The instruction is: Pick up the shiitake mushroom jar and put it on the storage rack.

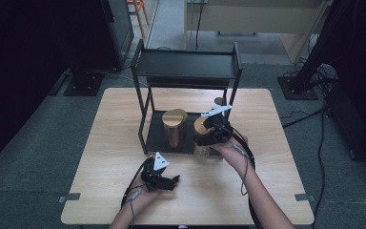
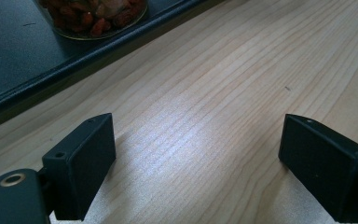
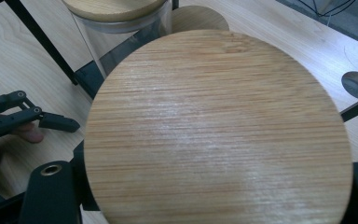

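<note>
A glass jar with a round wooden lid sits between the jaws of my right gripper, which is shut on it at the front right corner of the black rack's lower shelf. The lid hides the jaw tips in the right gripper view. A second jar with a wooden lid and reddish contents stands on that shelf just to the left. My left gripper rests low over the table in front of the rack, open, with bare wood between its fingers.
The black two-tier rack stands at the table's far middle, its posts beside both jars. A small grey disc is set in the table behind the right post. Bare wood lies left, right and in front of the rack.
</note>
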